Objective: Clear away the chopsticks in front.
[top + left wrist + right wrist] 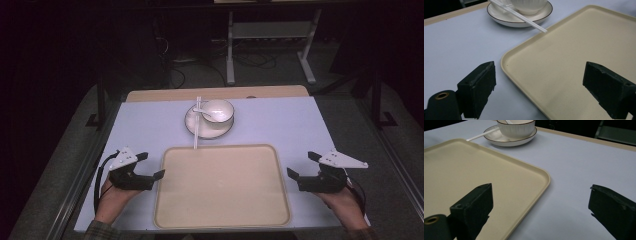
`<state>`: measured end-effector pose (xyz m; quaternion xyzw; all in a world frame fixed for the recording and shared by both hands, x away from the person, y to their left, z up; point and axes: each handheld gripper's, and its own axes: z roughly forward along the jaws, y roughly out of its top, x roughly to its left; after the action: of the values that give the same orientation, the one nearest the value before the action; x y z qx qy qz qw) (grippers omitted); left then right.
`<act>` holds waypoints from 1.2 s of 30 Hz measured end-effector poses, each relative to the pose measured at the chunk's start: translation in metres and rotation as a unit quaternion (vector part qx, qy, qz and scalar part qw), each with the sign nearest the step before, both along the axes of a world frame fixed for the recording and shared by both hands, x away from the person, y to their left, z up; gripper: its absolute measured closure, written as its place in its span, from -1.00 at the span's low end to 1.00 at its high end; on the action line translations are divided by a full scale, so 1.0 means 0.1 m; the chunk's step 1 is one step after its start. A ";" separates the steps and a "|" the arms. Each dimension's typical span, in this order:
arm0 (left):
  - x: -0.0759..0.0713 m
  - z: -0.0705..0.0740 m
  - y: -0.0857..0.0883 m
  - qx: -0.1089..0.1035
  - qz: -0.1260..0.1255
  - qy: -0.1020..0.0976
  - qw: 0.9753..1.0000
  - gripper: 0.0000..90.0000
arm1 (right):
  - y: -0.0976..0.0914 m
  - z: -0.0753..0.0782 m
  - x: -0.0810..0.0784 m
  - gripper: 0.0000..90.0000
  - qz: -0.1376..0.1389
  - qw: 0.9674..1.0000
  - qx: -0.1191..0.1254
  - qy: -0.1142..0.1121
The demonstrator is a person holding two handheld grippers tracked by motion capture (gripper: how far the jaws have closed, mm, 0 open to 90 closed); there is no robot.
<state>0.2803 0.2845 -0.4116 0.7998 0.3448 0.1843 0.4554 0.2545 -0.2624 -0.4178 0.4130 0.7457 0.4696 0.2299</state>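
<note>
Tray [222, 187], floor beyond table [150, 125] from above

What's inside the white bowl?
A white spoon sits in the bowl, its handle leaning over the rim. The bowl stands on a saucer. From these angles the bowl's bottom is hidden, so any food or liquid cannot be seen.

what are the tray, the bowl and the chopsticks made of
Tray: likely plastic, beige, matte with fine speckling and a moulded raised rim.
Bowl: probably glazed ceramic, white, glossy, with ribbed sides.
Chopsticks: seemingly smooth white plastic, though the look leaves it open.
</note>
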 end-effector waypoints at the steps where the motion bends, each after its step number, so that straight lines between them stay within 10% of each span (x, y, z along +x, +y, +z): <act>1: 0.00 0.00 0.00 0.000 0.000 0.000 1.000 -0.76 | 0.00 -0.01 0.00 -0.88 -0.001 1.000 0.001 0.001; 36: 0.47 0.17 -0.21 0.023 -0.005 0.001 1.000 -0.76 | -0.04 -0.02 -0.05 -0.88 -0.014 1.000 -0.022 0.008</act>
<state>0.3269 0.2631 -0.3945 0.8121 0.3371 0.1887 0.4374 0.2495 -0.2661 -0.4195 0.4219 0.7518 0.4465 0.2396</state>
